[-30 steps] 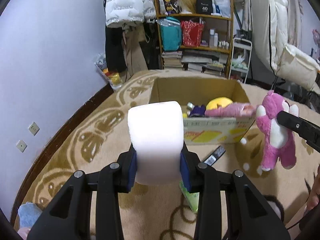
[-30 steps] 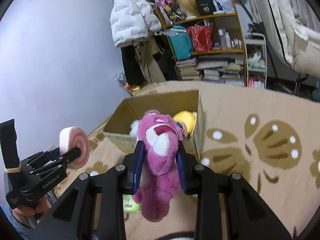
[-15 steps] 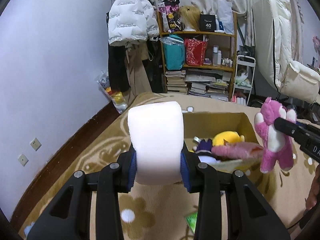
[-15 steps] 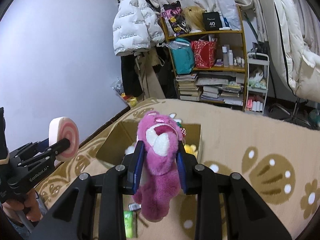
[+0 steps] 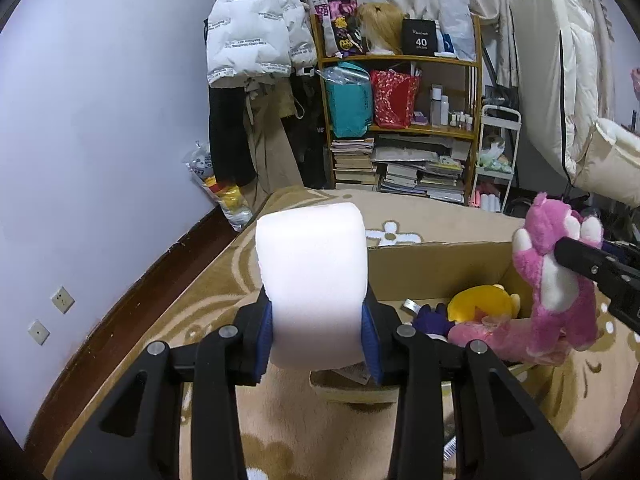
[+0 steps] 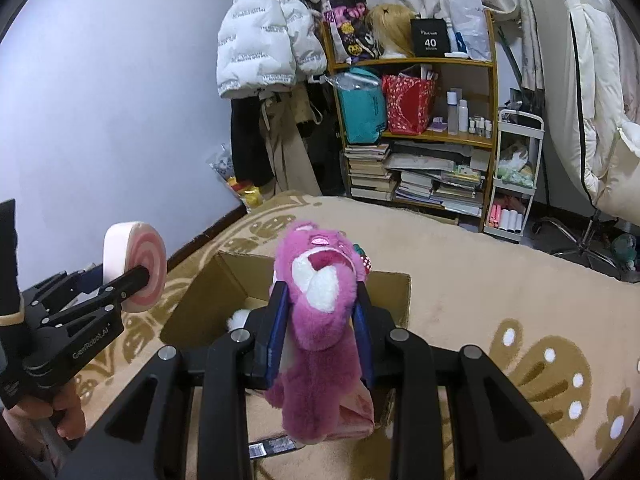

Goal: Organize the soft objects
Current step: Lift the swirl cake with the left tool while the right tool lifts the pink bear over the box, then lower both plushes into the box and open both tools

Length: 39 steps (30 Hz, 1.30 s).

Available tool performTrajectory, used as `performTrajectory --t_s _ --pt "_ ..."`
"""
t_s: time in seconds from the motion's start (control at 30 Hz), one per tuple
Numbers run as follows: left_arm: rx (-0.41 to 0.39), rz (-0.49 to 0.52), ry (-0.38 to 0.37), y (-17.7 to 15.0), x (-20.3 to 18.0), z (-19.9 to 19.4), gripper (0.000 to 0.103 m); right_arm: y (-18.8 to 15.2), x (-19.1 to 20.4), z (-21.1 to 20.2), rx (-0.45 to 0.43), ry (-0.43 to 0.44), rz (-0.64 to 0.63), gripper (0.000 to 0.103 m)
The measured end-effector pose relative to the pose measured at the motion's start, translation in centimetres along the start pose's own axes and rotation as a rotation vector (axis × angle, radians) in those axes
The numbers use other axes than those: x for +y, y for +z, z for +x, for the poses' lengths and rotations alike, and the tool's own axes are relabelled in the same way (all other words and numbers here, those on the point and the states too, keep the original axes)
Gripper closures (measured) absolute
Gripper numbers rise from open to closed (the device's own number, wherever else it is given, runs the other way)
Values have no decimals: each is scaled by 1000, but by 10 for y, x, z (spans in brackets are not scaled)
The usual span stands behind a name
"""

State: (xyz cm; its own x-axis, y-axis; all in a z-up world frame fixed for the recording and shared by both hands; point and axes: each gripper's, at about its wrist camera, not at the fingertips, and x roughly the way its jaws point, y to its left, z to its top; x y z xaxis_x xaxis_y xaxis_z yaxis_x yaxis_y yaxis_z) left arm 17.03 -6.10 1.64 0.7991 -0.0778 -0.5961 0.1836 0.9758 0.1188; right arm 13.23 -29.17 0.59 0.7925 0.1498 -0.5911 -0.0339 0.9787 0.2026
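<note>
My left gripper [image 5: 318, 334] is shut on a white foam disc with a pink spiral face [image 5: 312, 280], held above the near left corner of an open cardboard box [image 5: 436, 268]. The disc also shows in the right wrist view [image 6: 136, 266]. My right gripper [image 6: 320, 332] is shut on a pink plush bear [image 6: 324, 320] and holds it over the box [image 6: 396, 300]. The bear hangs at the right in the left wrist view [image 5: 556, 276]. The box holds a yellow plush [image 5: 480, 304], a purple toy [image 5: 430, 318] and a pink plush [image 5: 488, 334].
The box stands on a beige patterned rug [image 6: 500, 288]. A wooden shelf with books and bags [image 5: 400, 120] and hanging coats [image 5: 256, 40] stand at the far wall. A white cart [image 6: 516, 176] is beside the shelf. A dark flat packet [image 6: 272, 446] lies by the box.
Both grippers have moved forward toward the box, which now lies close beneath them. The bear has moved over the box opening. Both grips are unchanged.
</note>
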Motion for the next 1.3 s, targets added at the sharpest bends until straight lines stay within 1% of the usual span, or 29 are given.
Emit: performTrajectory --t_s 0.1,0.17,0.23,0.3,0.33,0.47,0.53,0.6,0.63,0.67,0.7,0.73,0.77,0.8,0.83,0.87,0.93,0.97,1.03,1.2,1.3 --pt "10 7 -17 -1 -4 10 67 -1 0 14 38 26 10 70" --pt "20 7 -50 0 -7 17 67 -4 2 28 87 60 1 70" --pt "28 21 -54 -1 -12 22 66 -7 3 38 113 56 -3 70" --pt "37 32 -54 -2 -16 26 66 -9 3 43 124 60 3 70" --pt "43 35 -61 -3 -17 28 66 -10 2 44 127 62 14 68" --pt "64 28 -82 -6 -19 36 63 -12 0 49 142 65 35 68" --pt "72 23 -91 -7 -20 38 60 -16 1 50 155 63 29 67" --pt "75 27 -89 -7 -22 39 53 -19 1 50 161 57 24 64" --pt "73 33 -82 -8 -23 39 43 -20 1 49 163 56 23 63" --pt "64 42 -62 -8 -24 37 38 -20 1 47 163 53 24 63" --pt "49 46 -42 -8 -24 35 37 -20 1 46 163 53 25 59" --pt "32 49 -24 -8 -24 32 35 -21 1 44 162 51 27 49" --pt "20 51 -16 -8 -23 28 31 -21 1 41 158 49 29 45" --pt "17 49 -24 -7 -22 26 27 -21 1 38 153 47 28 40" --pt "14 41 -41 -6 -19 23 22 -20 2 33 144 43 21 38" --pt "14 31 -48 -5 -16 20 22 -20 3 31 141 38 14 36" --pt "7 18 -36 -3 -12 15 19 -19 6 23 129 34 -2 27" --pt "8 16 -31 -3 -10 12 15 -19 6 20 122 32 -5 24" --pt "17 19 -34 -3 -9 9 10 -18 6 12 110 28 -8 15" --pt "29 32 -13 -9 -10 -3 5 -19 4 -4 93 29 11 0" --pt "43 28 -10 -13 -10 -12 5 -20 1 -14 80 33 28 0"
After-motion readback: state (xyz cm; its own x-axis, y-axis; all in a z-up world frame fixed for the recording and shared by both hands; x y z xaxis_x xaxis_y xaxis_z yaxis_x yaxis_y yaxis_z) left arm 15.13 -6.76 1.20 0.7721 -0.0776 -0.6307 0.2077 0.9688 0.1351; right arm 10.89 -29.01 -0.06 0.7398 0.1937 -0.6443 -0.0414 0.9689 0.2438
